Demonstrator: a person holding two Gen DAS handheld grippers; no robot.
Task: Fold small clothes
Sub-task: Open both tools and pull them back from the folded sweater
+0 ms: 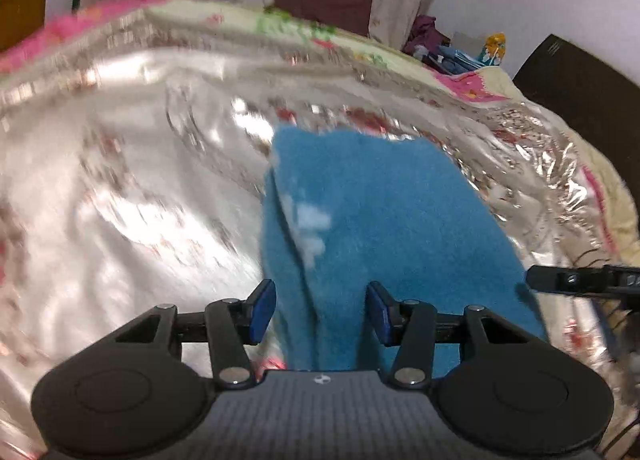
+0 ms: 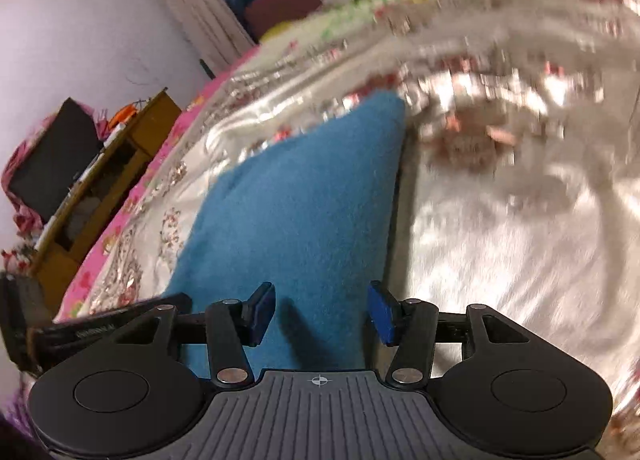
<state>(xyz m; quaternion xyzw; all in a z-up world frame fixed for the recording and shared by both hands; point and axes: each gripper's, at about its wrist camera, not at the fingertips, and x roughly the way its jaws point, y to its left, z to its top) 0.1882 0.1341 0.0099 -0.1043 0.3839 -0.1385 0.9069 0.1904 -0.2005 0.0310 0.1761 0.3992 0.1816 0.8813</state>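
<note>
A blue fleece cloth [image 1: 380,211] hangs just above the bed and stays sharp while the bedding behind it blurs. My left gripper [image 1: 322,300] is shut on its near edge, where a fold with a white patch [image 1: 308,219] runs down between the blue pads. My right gripper [image 2: 322,300] is shut on the same cloth [image 2: 300,199] near its other near corner, and the cloth's right edge throws a shadow on the bed. The right gripper's finger [image 1: 580,280] touches the cloth's corner in the left wrist view. The left gripper's finger [image 2: 100,326] shows at lower left in the right wrist view.
A shiny silver floral bedspread [image 1: 120,199] covers the bed, with a pink blanket edge [image 1: 68,23] beyond it. A wooden cabinet [image 2: 120,147] stands beside the bed. Dark furniture [image 1: 580,91] and a pile of items [image 1: 460,47] sit by the curtains.
</note>
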